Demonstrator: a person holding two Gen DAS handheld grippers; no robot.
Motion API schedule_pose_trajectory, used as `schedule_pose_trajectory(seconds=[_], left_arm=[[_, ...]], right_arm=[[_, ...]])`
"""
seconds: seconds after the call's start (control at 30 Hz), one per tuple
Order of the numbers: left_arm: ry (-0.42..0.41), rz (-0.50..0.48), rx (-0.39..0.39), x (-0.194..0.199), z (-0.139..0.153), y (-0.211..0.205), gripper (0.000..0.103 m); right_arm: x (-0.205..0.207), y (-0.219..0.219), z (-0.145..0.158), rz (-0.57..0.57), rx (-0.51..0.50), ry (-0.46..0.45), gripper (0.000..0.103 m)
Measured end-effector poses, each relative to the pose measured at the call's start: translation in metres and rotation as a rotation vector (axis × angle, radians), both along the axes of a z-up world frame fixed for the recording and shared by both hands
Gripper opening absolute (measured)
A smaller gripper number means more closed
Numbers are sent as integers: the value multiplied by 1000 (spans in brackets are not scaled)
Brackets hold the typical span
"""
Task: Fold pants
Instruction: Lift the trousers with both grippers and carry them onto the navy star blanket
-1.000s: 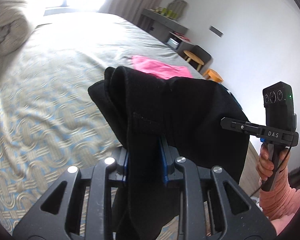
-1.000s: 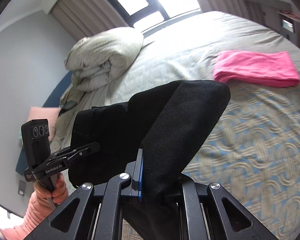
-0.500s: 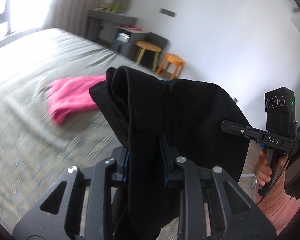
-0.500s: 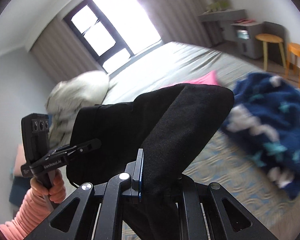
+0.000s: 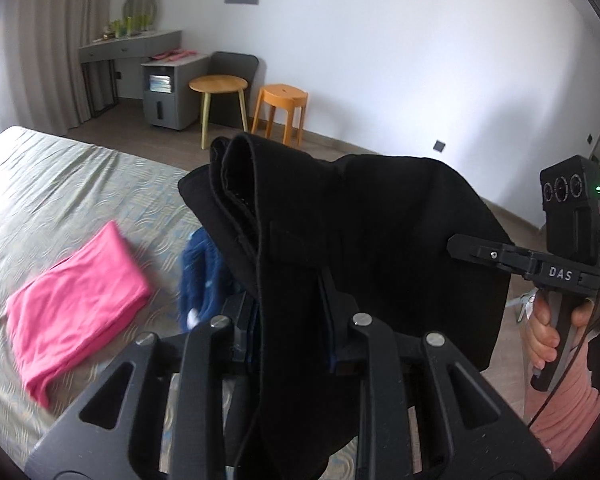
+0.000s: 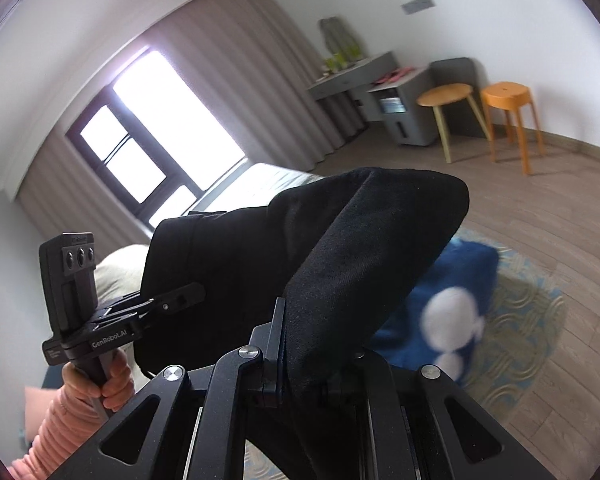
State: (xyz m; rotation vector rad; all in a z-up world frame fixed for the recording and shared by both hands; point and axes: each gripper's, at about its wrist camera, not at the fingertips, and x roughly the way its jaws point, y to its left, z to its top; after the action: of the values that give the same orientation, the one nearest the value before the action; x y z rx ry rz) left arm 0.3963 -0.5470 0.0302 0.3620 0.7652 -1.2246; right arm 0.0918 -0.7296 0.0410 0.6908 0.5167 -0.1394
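On the far left of the left wrist view, a flat, soft-looking pink folded garment (image 5: 76,304) lies on the bed (image 5: 60,184), whose matte olive cover carries a woven pattern of interlocking curves. Just right of it, partly hidden, sits a fuzzy dark-blue blanket (image 5: 202,268) with white patches; motion blur makes its outline hard to read. At the centre, the left gripper (image 5: 290,316) is clamped on the black pants (image 5: 360,248), its blue-edged pads pressing a thick bundle of layered fabric. The pants are held up in the air above the bed, a dense matte cloth with a stitched rounded edge standing up at the top and a broad smooth panel stretching rightward. That panel ends at the right gripper (image 5: 460,246), a hard black plastic tool lettered "DAS", held by a hand (image 5: 544,332) with a ribbed salmon sleeve below it.

In the right wrist view, the left gripper (image 6: 192,294) bites the pants' far end at the left, and the right gripper (image 6: 312,344) in the foreground is closed tight on a fold of fine twill-like weave. Behind, on the plank floor, stand a round wooden stool (image 6: 446,96) and a glossy orange stool (image 6: 506,94)
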Motion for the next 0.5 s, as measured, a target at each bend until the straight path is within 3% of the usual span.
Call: schedule_pose_trajectory(seconds=[0.23, 0.3, 0.33, 0.37, 0.4, 0.5], left_arm=[[-55, 15, 101, 25, -46, -56, 31], [-90, 75, 239, 40, -83, -73, 37], [-119, 111, 321, 47, -105, -80, 46], [-151, 128, 330, 45, -116, -79, 56], [-183, 129, 310, 41, -118, -78, 58], [-212, 117, 287, 36, -120, -76, 60]], right_arm=[[12, -57, -38, -60, 63, 29, 11], [21, -69, -63, -67, 96, 55, 11], [27, -77, -84, -78, 116, 95, 11], [32, -85, -108, -106, 136, 150, 11], [34, -87, -120, -115, 150, 176, 14], [27, -96, -154, -121, 216, 142, 16]])
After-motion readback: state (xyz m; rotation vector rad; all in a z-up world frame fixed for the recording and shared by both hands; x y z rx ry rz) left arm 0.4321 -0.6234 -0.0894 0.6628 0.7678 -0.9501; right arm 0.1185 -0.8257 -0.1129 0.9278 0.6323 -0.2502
